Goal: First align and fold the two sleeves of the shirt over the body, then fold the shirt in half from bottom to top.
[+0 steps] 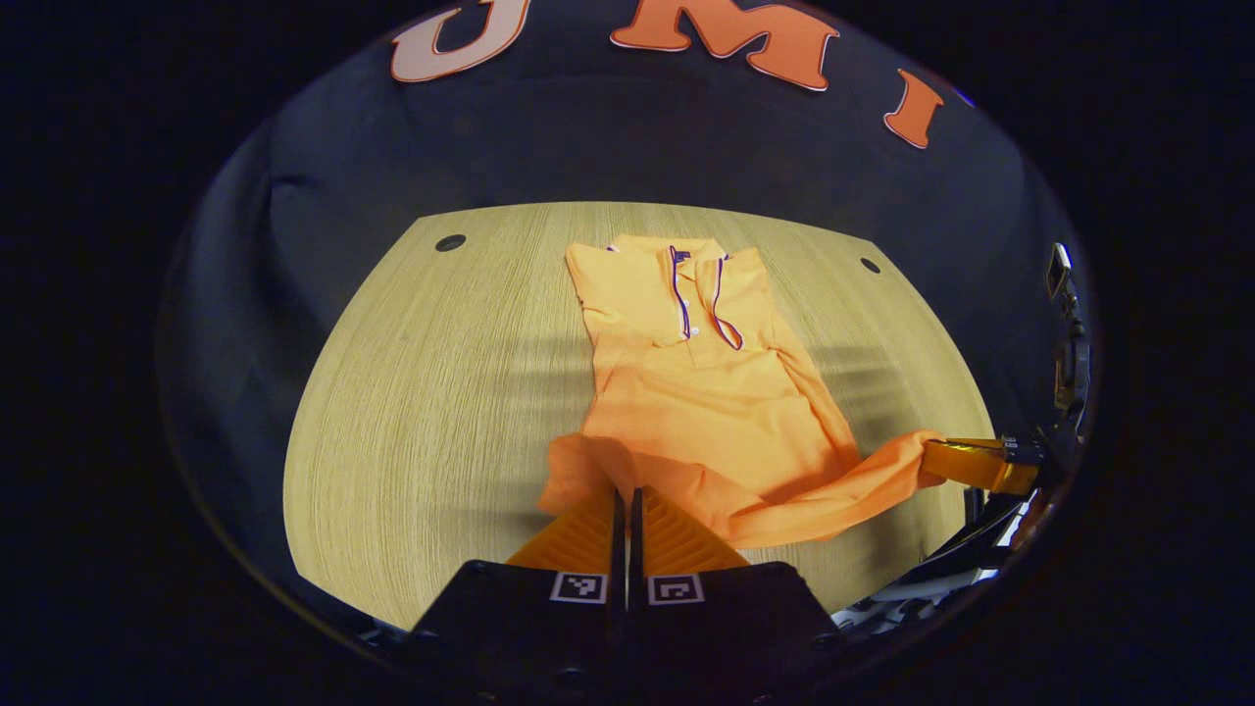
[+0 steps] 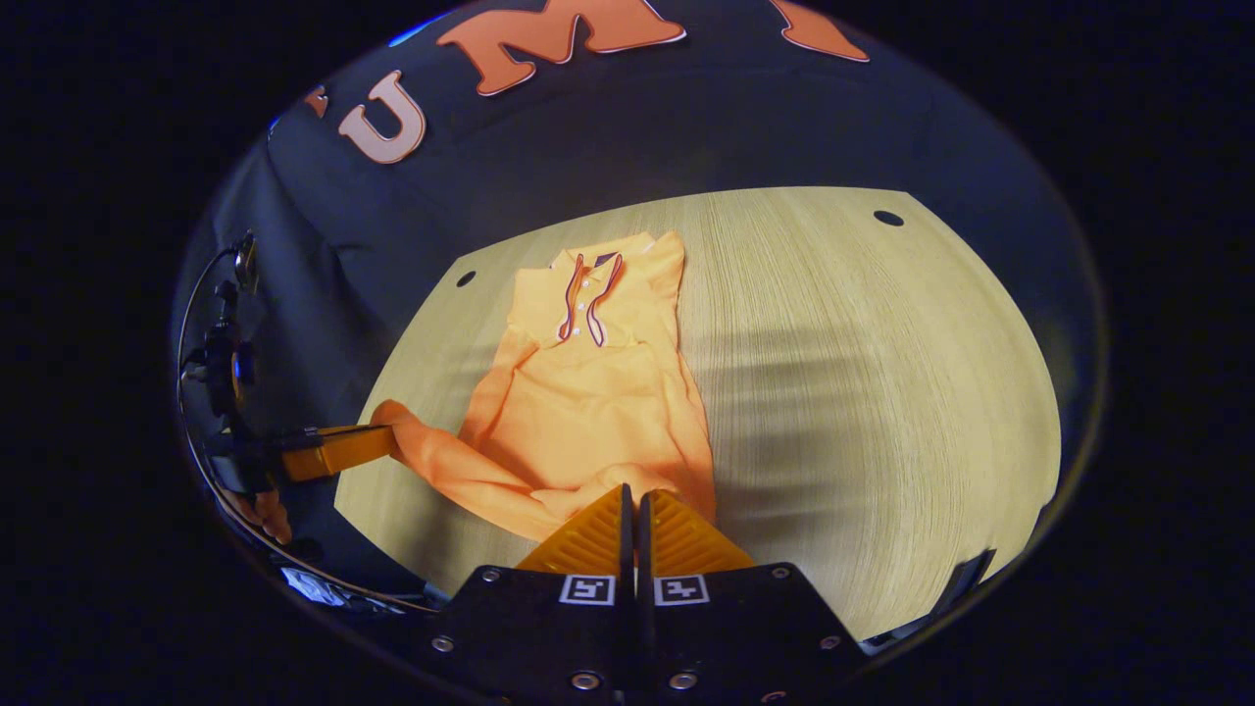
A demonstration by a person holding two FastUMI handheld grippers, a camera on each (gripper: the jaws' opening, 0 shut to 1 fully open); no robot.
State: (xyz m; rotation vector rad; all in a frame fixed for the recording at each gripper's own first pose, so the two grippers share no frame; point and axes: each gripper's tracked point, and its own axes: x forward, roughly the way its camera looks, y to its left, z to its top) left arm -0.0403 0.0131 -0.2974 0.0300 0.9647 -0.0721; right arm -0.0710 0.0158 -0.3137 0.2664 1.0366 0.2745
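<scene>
**Lifting the hem: the bottom-to-top fold is in hand**

Gripping the lower edge of the orange polo shirt [image 1: 686, 392], both tools appear ready to carry the hem toward the collar. In the left gripper view, the wooden table [image 1: 422, 412] spreads across the left and centre of the frame, and the shirt lies at centre with its collar toward the top and its sleeves apparently already folded in. At bottom centre the left gripper [image 1: 627, 495] has its fingers nearly closed on the bunched hem corner. At the right edge the right gripper [image 1: 946, 459] pinches the other corner, lifted off the table.

In the right gripper view, the left gripper [image 2: 377, 441] at the left edge holds its corner, and the right gripper [image 2: 632, 495] at bottom centre is closed on the hem.

The next move calls for raising both corners evenly and laying them at the shoulders.

Count: one shirt, one table, two grippers.
</scene>
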